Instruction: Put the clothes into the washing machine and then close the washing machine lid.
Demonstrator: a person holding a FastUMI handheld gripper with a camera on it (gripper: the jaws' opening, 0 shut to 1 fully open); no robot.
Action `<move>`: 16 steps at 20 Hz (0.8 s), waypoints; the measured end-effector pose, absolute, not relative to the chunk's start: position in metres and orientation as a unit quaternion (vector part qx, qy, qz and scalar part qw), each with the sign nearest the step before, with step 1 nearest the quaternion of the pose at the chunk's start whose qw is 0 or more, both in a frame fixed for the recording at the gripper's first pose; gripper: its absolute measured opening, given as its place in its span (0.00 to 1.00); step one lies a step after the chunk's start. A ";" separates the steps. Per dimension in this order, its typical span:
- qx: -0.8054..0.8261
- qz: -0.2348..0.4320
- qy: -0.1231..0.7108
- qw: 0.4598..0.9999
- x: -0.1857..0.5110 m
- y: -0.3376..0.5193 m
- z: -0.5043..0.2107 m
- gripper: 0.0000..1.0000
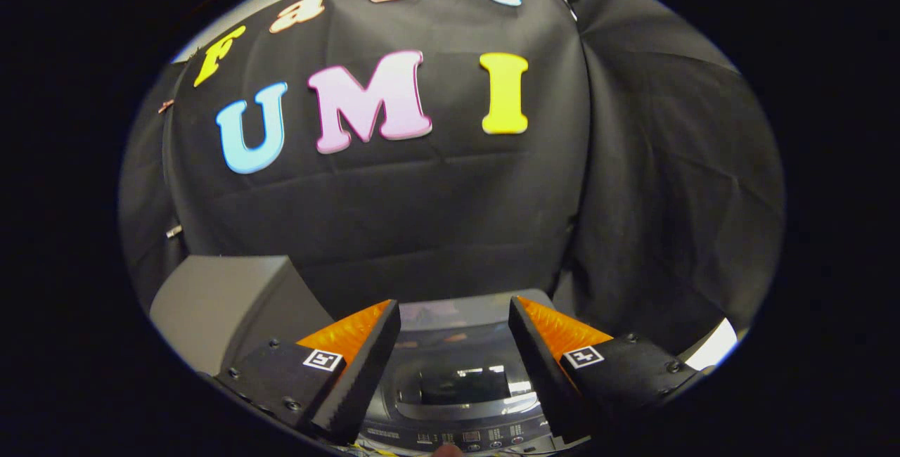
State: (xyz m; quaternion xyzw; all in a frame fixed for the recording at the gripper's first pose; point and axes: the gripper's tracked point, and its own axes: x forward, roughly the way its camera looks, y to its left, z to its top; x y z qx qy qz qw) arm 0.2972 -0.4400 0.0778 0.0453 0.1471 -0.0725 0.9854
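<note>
Item one, washing machine (460,387): it is sitting low between and just below your two fingers, a top-loader seen from above and in front. Its lid (464,383) is lying flat and closed, the dark glossy window facing upward and reflecting light. The control panel (464,436) is running along the edge nearest you, so the machine's front is pointing toward you and its rear edge toward the booth wall (436,218). The long axis is running from your fingers' left to right.

Item two, gripper (455,316): you are holding it roughly level, aimed forward at the cloth wall, hovering above the machine. The fingers are standing spread apart, gripping nothing, with the lid showing in the gap between them.

Item three, grey box (225,302): it is standing just beyond the left finger, beside the machine, against the wall.

No clothes are identifiable here.
</note>
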 end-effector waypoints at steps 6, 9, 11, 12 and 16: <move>0.033 -0.058 0.064 0.996 0.289 -0.423 0.153 0.98; 0.024 -0.053 0.029 0.998 0.283 -0.417 0.189 0.98; 0.018 -0.053 0.011 0.998 0.277 -0.414 0.209 0.98; 0.015 -0.051 0.000 0.999 0.274 -0.411 0.218 0.97; -0.007 -0.048 -0.016 0.999 0.260 -0.403 0.241 0.97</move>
